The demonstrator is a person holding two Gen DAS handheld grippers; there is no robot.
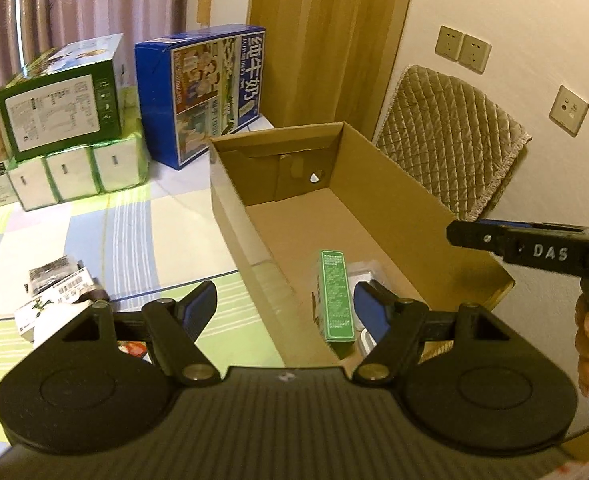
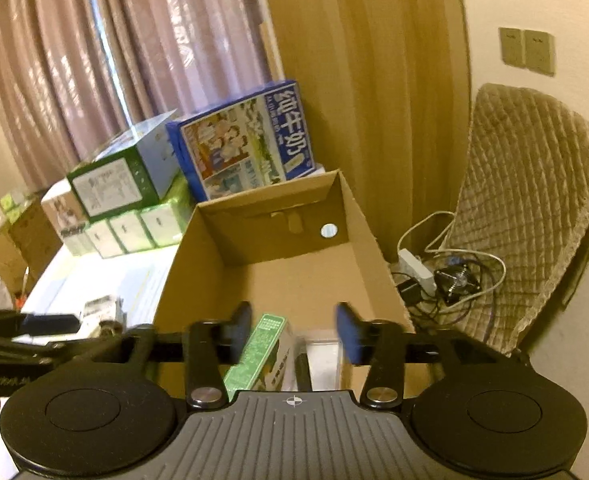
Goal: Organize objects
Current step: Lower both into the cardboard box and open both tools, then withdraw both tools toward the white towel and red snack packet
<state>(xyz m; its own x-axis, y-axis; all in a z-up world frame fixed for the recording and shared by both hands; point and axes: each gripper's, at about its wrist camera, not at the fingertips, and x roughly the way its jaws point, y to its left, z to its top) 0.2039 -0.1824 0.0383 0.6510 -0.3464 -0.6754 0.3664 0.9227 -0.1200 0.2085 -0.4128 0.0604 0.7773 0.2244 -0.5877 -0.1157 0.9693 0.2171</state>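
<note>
Far left on the table [image 1: 106, 216]: small packets [image 1: 60, 284] lie loose, near the left gripper's left finger. These look like the items not yet sorted.

Left gripper [image 1: 284, 306]: fingers wide, nothing between them. It straddles the near left wall of the carton [image 1: 234, 196].

Carton, centre: open, mostly bare floor. A green box [image 1: 336, 294] stands at its near end, a clear package [image 1: 368, 276] just beside it.

Right gripper [image 2: 292, 330]: fingers wide, empty, hovering over the carton's near end; green box [image 2: 260, 350] close to its left finger, not gripped.

Judgement: next pick is a loose packet. Approach low, fingers across the narrow side, close squarely. Place toward the carton's bare far end; keep clear of the standing green box, which could tip.
</note>
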